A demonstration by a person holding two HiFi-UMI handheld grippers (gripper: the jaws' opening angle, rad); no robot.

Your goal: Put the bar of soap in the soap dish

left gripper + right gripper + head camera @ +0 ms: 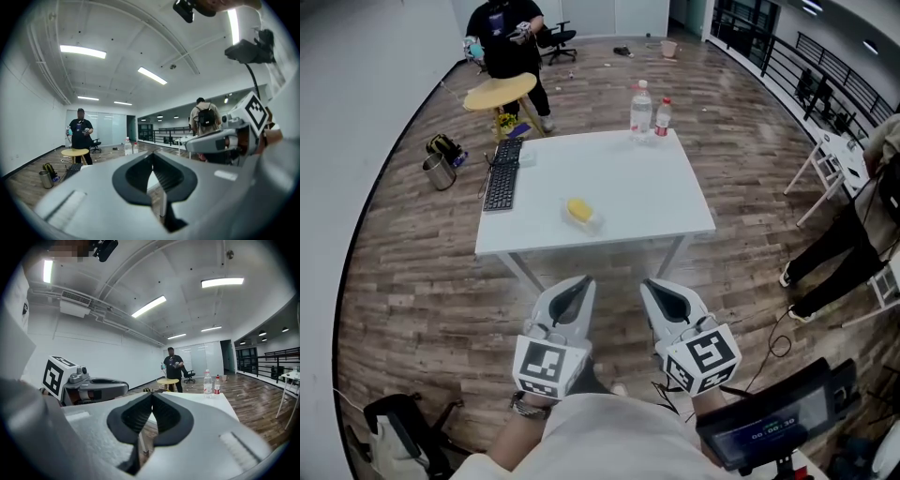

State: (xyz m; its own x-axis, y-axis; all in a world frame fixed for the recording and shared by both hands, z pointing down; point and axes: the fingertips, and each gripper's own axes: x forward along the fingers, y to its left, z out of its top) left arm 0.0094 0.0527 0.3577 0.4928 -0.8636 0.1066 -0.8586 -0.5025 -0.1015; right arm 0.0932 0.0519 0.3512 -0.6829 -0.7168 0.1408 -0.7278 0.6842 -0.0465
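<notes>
Head view, nearest: two hands hold the grippers side by side, short of the white table's (pixel 619 178) near edge.
Writing: each marker cube bears a black-and-white square pattern and no words. A dark screen (pixel 769 427), right of the table's near corner, shows pale digits too small to read.
Left gripper (pixel 579 284): jaws pressed together with nothing between them, tips pointing at the table's near edge and clear of it.
Right gripper (pixel 653 286): jaws likewise clenched on nothing, just beside the left gripper, also clear of the table.
Bar of soap (pixel 577 208): yellow, lying on the table near its middle. A small clear thing touches its right side, and I cannot tell whether that is the soap dish.
Keyboard (pixel 502 178): black, along the table's left edge.
Bottles: two clear plastic bottles (pixel 641 110) stand together at the table's far edge. The smaller has a red label with print too small to read.
Metal cup (pixel 439 172): on the floor left of the table; contents cannot be made out.
Round stool (pixel 500 91): yellow top, beyond the table's far left corner.
Person in black (pixel 506 37): standing behind the stool, farthest from the table.
</notes>
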